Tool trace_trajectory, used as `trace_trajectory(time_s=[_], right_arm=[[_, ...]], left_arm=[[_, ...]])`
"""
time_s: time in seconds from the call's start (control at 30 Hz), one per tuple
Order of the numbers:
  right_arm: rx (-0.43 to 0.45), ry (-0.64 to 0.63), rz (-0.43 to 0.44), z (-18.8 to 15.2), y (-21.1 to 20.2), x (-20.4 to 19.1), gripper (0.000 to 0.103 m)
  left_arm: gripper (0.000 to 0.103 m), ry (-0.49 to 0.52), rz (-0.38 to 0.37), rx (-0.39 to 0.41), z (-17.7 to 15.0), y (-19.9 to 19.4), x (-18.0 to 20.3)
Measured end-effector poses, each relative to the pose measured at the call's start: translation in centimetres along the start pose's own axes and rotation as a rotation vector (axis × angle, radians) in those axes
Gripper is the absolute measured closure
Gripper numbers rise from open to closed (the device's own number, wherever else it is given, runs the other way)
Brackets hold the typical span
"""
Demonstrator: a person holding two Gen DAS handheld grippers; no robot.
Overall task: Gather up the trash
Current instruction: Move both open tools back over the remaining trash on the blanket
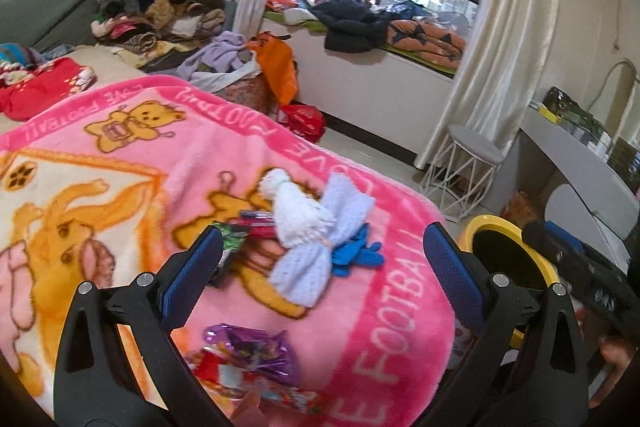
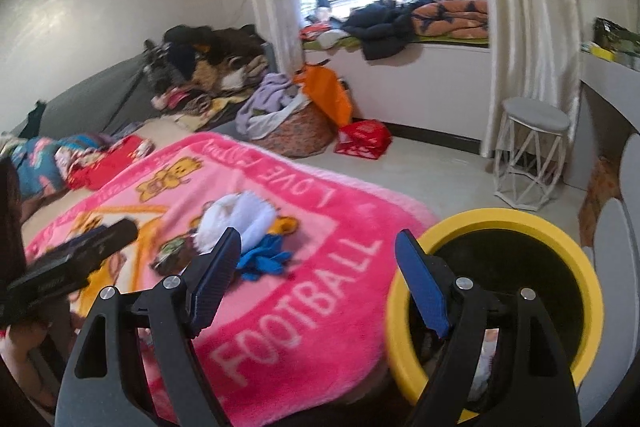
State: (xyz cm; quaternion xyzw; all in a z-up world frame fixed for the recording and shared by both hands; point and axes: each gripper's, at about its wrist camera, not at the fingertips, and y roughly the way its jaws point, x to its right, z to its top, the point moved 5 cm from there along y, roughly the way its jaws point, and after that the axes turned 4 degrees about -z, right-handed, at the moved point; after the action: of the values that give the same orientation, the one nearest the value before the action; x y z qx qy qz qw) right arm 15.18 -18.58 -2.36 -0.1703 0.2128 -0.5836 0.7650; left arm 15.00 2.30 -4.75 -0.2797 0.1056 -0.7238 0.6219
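Observation:
A pink blanket (image 1: 360, 327) covers the bed. On it lie a purple wrapper (image 1: 256, 347), a red wrapper (image 1: 296, 397), a green wrapper (image 1: 230, 239) and a red-striped wrapper (image 1: 258, 219). My left gripper (image 1: 320, 267) is open and empty above the blanket, with the purple wrapper just below it. My right gripper (image 2: 320, 275) is open and empty, over the blanket's edge beside a yellow-rimmed trash bin (image 2: 496, 223), which also shows in the left wrist view (image 1: 480, 223). The green wrapper (image 2: 172, 253) also shows in the right wrist view.
A white and pale blue knitted cloth (image 1: 308, 227) and a blue glove (image 1: 356, 253) lie on the blanket. A white stool (image 2: 532, 155), a laundry basket (image 2: 296, 131), a red crate (image 2: 364, 141) and a desk (image 1: 580, 155) stand around the floor.

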Motion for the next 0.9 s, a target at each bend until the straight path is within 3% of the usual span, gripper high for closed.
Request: trace_trajectory(time_s=[0.6, 0.73, 0.9], right_arm=[[-0.114, -0.158, 0.214, -3.3, 1.1, -9.3, 0.026], [-0.168, -0.226, 0.268, -4.6, 1.5, -11.4, 0.027], [-0.279, -0.333, 0.334, -7.3, 2.4, -13.8, 0.036]], left_arm=[[0.011, -0.125, 0.128, -0.004, 0.1, -1.2, -8.0], [0.011, -0.147, 0.146, -0.024, -0.4, -0.9, -9.6], [0.011, -0.179, 0.147, -0.056, -1.2, -0.2, -11.1]])
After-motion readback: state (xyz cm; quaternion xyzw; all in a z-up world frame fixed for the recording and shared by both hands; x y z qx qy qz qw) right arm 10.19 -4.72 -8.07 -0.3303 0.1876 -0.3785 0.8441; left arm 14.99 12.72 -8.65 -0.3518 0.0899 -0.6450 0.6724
